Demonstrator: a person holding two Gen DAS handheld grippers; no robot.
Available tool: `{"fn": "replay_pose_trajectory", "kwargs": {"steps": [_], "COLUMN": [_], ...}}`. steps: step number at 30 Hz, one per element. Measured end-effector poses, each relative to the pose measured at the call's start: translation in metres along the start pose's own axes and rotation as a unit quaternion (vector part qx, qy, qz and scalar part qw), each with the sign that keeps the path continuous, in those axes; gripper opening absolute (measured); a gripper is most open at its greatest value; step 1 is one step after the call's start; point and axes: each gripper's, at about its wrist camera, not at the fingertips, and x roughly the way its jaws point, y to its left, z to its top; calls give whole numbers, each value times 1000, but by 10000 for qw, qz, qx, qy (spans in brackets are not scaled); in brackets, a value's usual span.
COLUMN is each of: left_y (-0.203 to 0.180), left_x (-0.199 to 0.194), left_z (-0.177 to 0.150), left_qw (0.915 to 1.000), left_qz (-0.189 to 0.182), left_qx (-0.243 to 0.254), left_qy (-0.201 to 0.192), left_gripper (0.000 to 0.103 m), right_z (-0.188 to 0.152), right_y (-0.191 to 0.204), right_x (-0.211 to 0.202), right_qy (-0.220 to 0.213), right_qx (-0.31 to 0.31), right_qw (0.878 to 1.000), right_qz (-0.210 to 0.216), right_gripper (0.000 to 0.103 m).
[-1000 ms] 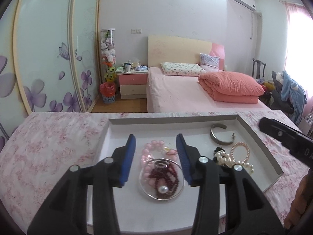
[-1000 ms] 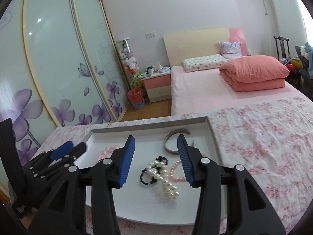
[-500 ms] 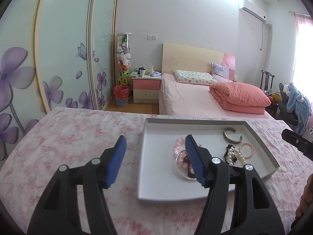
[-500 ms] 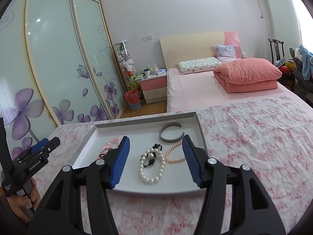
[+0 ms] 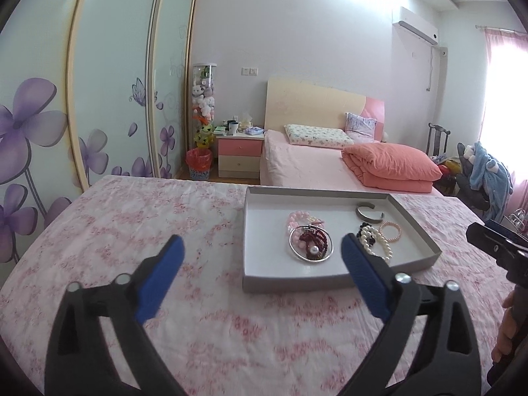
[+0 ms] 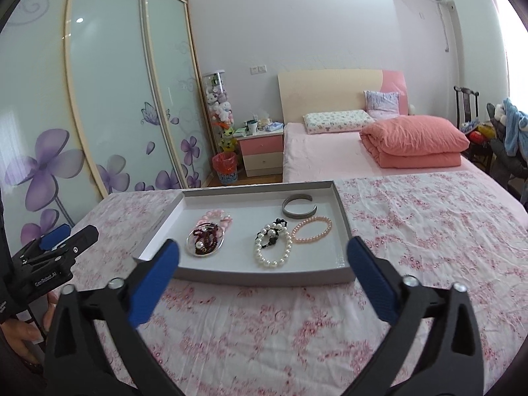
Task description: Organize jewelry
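Note:
A grey tray (image 6: 343,211) (image 5: 419,227) sits on the floral tablecloth. It holds a silver ring hoop (image 6: 189,247) with a dark red bead bracelet (image 6: 206,234) inside, a pink bead bracelet (image 6: 214,216), a white pearl bracelet (image 6: 272,260), a black bead piece (image 6: 279,222), a thin pink pearl bracelet (image 6: 312,229) and a silver cuff (image 6: 298,206). My left gripper (image 5: 262,257) is open and empty, in front of the tray's left part. My right gripper (image 6: 262,257) is open and empty, in front of the tray.
The table has a pink floral cloth (image 6: 412,224). Behind it are a bed with a folded salmon quilt (image 6: 412,145), a nightstand (image 6: 262,153), a red bin (image 6: 225,166) and sliding wardrobe doors (image 6: 109,99). A chair with clothes (image 5: 488,171) stands right.
Both grippers have pulled back from over the tray toward the near table edge and opened wider. The left one also shifted left. The jewelry stays in the tray.

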Motion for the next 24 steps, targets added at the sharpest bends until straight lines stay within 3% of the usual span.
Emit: {"fn": "replay_pose_trajectory", "kwargs": {"steps": [12, 24], "left_y": [-10, -13], "left_x": [-46, -67], "left_z": [-24, -39], "left_qw": [9992, 9987], "left_qz": [29, -70], "left_qx": [230, 187], "left_qy": [-328, -470], "left_gripper": [99, 99], "right_z": [-19, -41], "right_y": [12, 17], "right_x": [-35, -52], "right_qy": [-232, -310], "right_qx": [-119, -226], "right_qw": [9996, 9992], "right_qz": [-89, -75], "right_gripper": [101, 101]}}
